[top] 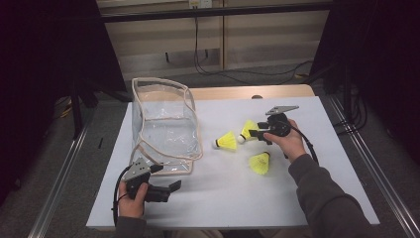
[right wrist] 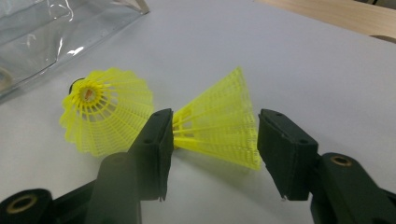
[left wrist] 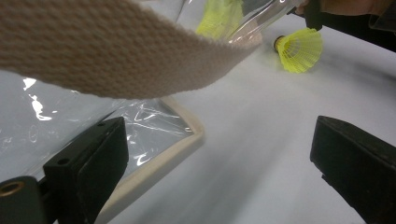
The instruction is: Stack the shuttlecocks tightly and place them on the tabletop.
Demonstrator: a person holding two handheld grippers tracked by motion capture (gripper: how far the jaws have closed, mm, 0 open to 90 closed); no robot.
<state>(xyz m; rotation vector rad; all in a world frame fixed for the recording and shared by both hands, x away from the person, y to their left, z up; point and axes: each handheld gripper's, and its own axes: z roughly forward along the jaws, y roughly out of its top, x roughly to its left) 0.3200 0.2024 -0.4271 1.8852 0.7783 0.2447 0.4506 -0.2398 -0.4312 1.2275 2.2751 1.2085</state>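
- A clear plastic bag [top: 166, 124] with beige webbing trim is seen standing on the white table [top: 223, 198]; it serves as the landmark here.
- Three yellow shuttlecocks are seen lying on the table to the right of the bag.
- The middle shuttlecock [right wrist: 219, 123], the one farthest from the viewer, is bracketed by the right gripper [top: 258, 134]; in the right gripper view one jaw is seen against the skirt's narrow end, while a gap is left between the other jaw and the wide rim, so no grip is made.
- The nearest shuttlecock to the bag [top: 226, 141] is seen just beside the caught one.
- The third shuttlecock [top: 260, 162] is seen farther right of the bag, below the right hand.
- The left gripper [top: 168, 189] is held just in front of the bag's near corner, its jaws spread wide with nothing between them.
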